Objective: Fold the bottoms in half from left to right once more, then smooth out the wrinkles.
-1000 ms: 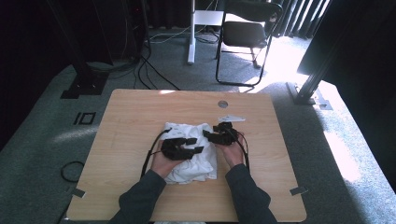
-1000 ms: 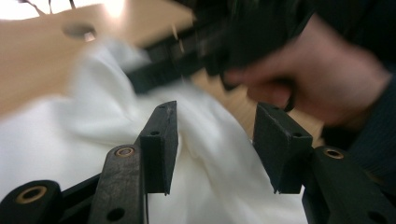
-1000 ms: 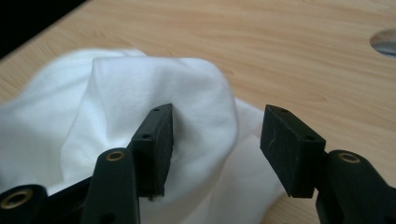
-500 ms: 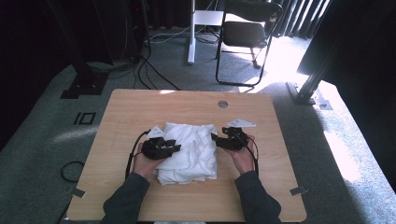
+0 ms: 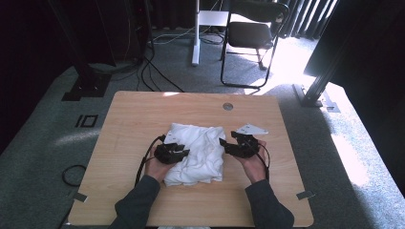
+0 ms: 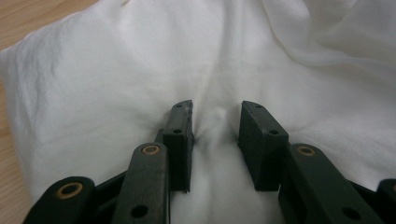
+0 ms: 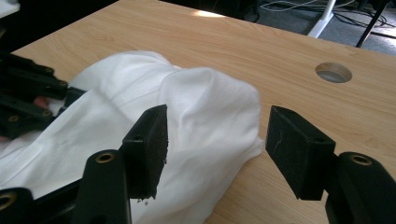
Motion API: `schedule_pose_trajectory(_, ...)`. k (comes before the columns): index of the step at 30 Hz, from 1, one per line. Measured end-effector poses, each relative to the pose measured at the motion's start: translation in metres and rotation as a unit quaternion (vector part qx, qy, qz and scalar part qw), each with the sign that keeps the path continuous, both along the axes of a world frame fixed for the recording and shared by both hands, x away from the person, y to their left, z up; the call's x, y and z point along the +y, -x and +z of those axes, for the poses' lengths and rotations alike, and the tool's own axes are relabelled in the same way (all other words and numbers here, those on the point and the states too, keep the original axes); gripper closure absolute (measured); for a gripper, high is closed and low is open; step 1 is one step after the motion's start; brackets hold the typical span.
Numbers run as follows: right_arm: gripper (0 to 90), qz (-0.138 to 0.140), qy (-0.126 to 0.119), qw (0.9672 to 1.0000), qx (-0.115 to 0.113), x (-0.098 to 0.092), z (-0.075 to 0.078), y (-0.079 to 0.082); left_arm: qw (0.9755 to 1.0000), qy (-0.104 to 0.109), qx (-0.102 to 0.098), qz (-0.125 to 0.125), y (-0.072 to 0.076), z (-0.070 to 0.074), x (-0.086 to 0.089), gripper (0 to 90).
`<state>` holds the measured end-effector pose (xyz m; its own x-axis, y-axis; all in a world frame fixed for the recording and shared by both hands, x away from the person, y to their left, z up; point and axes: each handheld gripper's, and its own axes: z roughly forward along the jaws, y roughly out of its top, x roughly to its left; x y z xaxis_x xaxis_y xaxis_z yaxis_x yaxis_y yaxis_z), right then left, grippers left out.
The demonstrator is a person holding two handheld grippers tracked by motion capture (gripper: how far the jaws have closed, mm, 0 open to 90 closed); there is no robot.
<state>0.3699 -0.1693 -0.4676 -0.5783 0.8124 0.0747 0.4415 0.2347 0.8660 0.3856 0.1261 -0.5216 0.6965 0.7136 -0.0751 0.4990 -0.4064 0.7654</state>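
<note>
Here, a white cloth (image 5: 198,152) is seen bunched and loosely folded near the middle of the wooden table (image 5: 133,114), a little toward the person's side. The left gripper (image 5: 177,151) is laid on the cloth's left part, its tips pointing across the fabric. In the left gripper view, a small ridge of the cloth (image 6: 116,79) is gathered between the two black jaws, and creases run out from that spot; the jaws have just been closing, with the fabric between them. A gap is left between the pads, and whether the ridge is truly squeezed cannot be told.

The right gripper (image 5: 228,144) is held just beside the cloth's right edge, raised slightly above the tabletop. In the right gripper view, its jaws are spread wide, and the rounded right end of the cloth (image 7: 201,116) is seen beyond and between them, untouched by either pad. The left gripper (image 7: 28,100) is also seen there, at the far left, resting on the fabric. A round hole (image 7: 333,72) is set in the tabletop past the cloth. Beyond the table, a folding chair (image 5: 250,36) is standing on the grey floor.
</note>
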Motion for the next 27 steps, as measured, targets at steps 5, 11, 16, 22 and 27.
schedule_pose_trajectory(5,38.8,0.010,0.002,0.9999,0.002,0.008,-0.003,-0.001,0.9999,-0.007,-0.006,0.012,-0.010,0.000,-0.006,66.5)
schedule_pose_trajectory(11,44.6,0.012,0.000,0.9999,-0.007,0.017,-0.001,-0.004,0.9997,-0.009,-0.006,0.023,-0.016,0.001,-0.008,66.4)
schedule_pose_trajectory(16,62.7,-0.015,0.006,0.9998,-0.013,0.020,0.006,-0.011,0.9996,-0.010,-0.006,0.024,-0.015,0.001,-0.008,66.4)
schedule_pose_trajectory(22,64.3,-0.016,0.002,0.9999,-0.002,0.026,0.010,-0.022,0.9996,-0.011,-0.008,0.026,-0.015,0.000,-0.009,66.4)
schedule_pose_trajectory(27,48.2,-0.010,0.004,0.9996,0.026,0.047,0.002,-0.035,0.9994,-0.015,-0.014,0.029,-0.013,0.000,-0.010,66.3)
